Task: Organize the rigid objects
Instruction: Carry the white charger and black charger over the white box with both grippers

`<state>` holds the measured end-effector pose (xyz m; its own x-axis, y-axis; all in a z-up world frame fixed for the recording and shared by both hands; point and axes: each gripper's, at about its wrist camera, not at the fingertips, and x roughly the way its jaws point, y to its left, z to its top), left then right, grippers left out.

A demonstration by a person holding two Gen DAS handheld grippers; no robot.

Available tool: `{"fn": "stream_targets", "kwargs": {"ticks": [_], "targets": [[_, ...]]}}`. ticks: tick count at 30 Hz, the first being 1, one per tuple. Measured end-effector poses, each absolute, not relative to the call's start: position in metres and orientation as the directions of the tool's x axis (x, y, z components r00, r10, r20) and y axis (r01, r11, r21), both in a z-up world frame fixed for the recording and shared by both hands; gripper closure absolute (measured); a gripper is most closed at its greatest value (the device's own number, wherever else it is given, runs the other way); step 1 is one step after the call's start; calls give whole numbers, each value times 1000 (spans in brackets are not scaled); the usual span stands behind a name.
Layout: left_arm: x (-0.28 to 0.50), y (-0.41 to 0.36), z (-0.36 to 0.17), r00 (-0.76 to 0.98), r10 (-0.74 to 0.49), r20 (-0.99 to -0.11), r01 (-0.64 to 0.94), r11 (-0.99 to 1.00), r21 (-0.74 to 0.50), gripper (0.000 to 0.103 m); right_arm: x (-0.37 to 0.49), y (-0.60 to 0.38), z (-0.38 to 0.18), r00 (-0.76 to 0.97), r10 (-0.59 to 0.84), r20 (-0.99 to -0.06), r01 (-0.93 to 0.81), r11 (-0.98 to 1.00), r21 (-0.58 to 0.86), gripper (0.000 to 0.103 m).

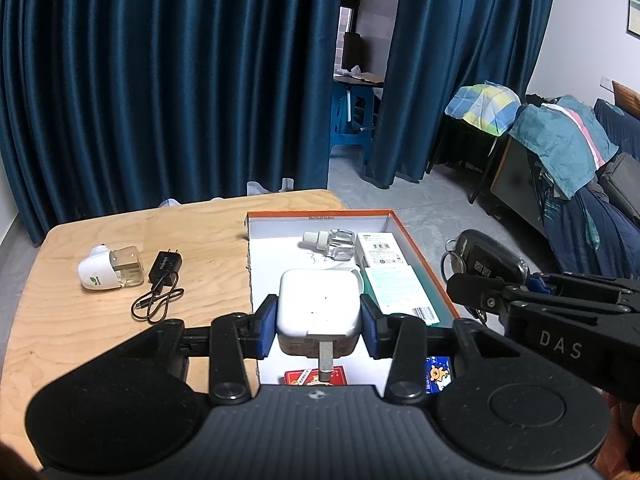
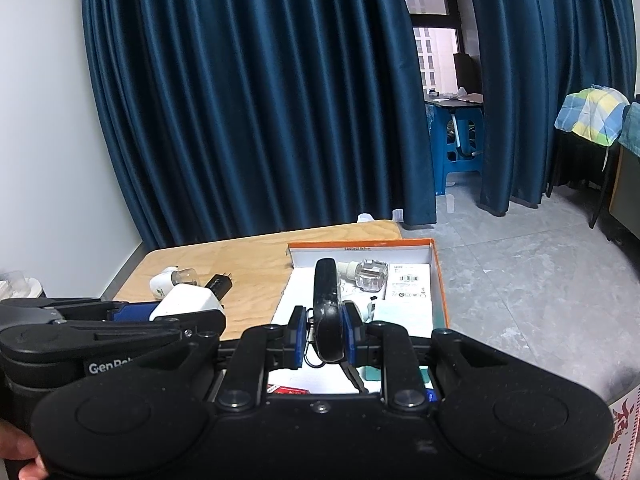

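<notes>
Far to the left of the left gripper [image 1: 319,326], a white-capped clear bottle [image 1: 109,268] is lying on its side on the wooden table [image 1: 100,332], and just to its right a black plug adapter [image 1: 165,267] is trailing a looped black cable [image 1: 157,301]. The left gripper is clamping a white square charger [image 1: 318,304] between its blue pads, holding it above the near part of the orange-edged box [image 1: 420,248]; a metal prong is sticking out beneath the charger toward the camera, and what sits directly under it is hard to make out. Ahead of this gripper, inside the box, a clear glass bottle with a white neck [image 1: 331,242] is lying beside a white labelled carton [image 1: 378,249] and a pale green carton [image 1: 396,290]. Below the pads, a red packet [image 1: 300,377] and a blue packet [image 1: 437,376] are being cut off by the gripper body.

To the right, the right gripper [image 2: 324,334] is pinching a black key fob [image 2: 327,308] edge-on over the box; in the left wrist view the fob is showing its broad face with a key ring, its lower part hidden behind the fingers.

The table is standing on a grey tiled floor [image 2: 520,300]. Deep blue curtains [image 1: 160,100] are hanging behind it, parting onto a blue stool [image 2: 460,160], and cloth-draped furniture [image 1: 560,140] is filling the far right.
</notes>
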<state>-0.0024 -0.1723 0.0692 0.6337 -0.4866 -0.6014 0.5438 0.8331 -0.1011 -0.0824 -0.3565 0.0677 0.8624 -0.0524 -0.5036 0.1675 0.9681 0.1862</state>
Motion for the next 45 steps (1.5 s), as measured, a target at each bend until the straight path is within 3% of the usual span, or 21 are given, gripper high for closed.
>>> {"fn": "stream_targets", "kwargs": {"ticks": [45], "targets": [[-1,-174,65,626,-486,-609,542,833,-108,60,-76,-358,64,852,-48,-521,173,965,195,79]]}}
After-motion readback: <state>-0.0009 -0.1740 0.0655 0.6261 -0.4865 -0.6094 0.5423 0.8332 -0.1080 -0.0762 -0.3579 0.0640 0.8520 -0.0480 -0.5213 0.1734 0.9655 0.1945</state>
